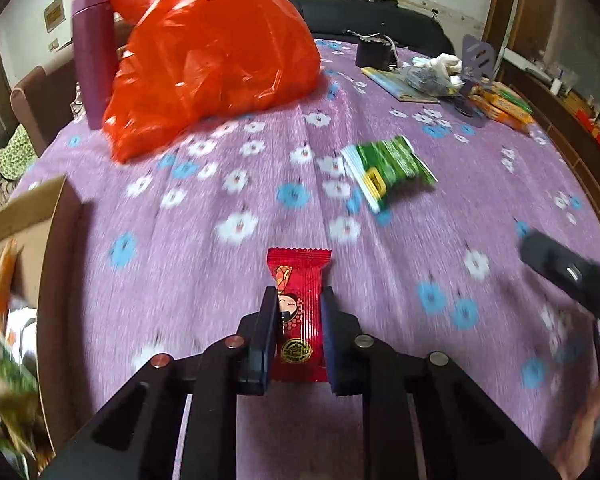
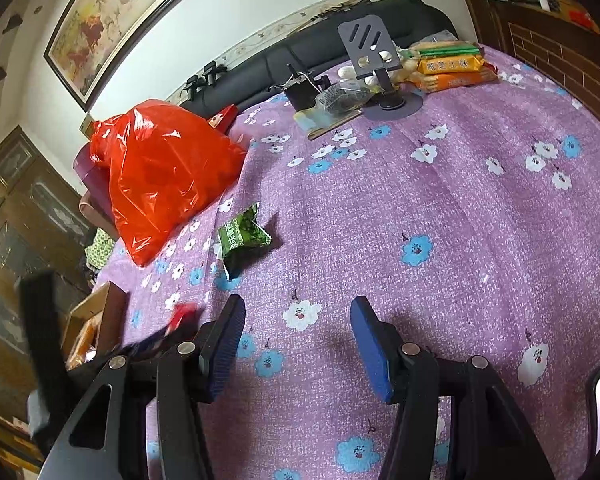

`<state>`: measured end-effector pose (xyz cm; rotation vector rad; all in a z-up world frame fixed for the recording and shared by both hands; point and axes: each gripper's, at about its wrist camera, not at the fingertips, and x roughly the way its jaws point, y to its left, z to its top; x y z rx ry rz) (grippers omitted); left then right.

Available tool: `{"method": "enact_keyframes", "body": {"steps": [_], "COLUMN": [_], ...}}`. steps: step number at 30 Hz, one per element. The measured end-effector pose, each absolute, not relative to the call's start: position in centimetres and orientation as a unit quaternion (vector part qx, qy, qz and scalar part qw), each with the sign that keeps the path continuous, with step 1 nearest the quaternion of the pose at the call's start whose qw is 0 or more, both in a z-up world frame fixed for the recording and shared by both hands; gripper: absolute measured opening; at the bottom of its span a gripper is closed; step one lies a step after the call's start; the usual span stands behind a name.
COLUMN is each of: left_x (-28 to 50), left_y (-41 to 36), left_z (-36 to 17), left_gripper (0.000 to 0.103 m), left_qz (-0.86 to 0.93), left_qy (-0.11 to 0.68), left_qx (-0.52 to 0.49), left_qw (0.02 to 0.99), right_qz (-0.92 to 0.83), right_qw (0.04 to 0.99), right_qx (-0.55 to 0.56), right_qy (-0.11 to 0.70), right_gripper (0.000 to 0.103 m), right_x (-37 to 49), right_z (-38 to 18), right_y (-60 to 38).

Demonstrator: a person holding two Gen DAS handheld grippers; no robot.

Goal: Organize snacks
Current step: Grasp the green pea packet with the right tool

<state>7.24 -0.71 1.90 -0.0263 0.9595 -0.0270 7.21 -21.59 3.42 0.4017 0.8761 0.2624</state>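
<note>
While the left claw (image 1: pixel 299 312) is clenched on a red snack packet (image 1: pixel 299 312), pinching it across its width just above the purple flowered bench cloth (image 1: pixel 380 280), the step in hand looks like carrying that packet to the cardboard box (image 1: pixel 32 232) at the left edge of the bench. The box already shows other wrappers inside, though they are too blurred to identify. To do this well, the packet should be kept level and lifted high enough to pass the box's brown wall, then let go only once it is fully over the opening, so it does not catch on the rim or slide back onto the cloth. The grip sits on the packet's lower half, so its free end may droop or swing if the swing leftward is hurried.

That packet's long axis runs straight along the claw's fingers, with its crimped far end pointing away from the camera and the printed face turned up.

A green snack packet (image 1: pixel 388 168) lies farther out on the cloth, right of the orange plastic bag (image 1: pixel 208 56), its long axis slanted toward the near left; it looks like the next one to collect. The right claw (image 2: pixel 298 336) is released, spread wide over bare cloth and holding nothing.
</note>
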Motion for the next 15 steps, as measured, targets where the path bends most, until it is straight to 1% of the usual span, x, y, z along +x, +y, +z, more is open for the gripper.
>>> {"method": "enact_keyframes", "body": {"steps": [4,7,12,15], "left_x": [6.1,6.4,6.6,6.6], "left_y": [0.3,1.4,2.0,2.0], "left_z": [1.8,1.7,1.9,2.0], "left_gripper": [0.019,0.019,0.019,0.019], "left_qz": [-0.011,-0.02,-0.034,-0.033], "left_qy": [0.441,0.431,0.427,0.423], "left_qx": [-0.009,-0.037,-0.048,-0.044], "left_qw": [0.897,0.901,0.902,0.904], "right_qz": [0.14,0.155,0.174,0.18], "right_qw": [0.873,0.863,0.874,0.873], "right_qx": [0.183,0.188,0.137,0.115], "right_qy": [0.431,0.442,0.432,0.439], "right_gripper": [0.059,0.059,0.059,0.06], "right_x": [7.7,8.5,11.4,14.0], "right_z": [3.1,3.3,5.7,5.9], "right_y": [-20.8,-20.2,-17.9,-16.2]}}
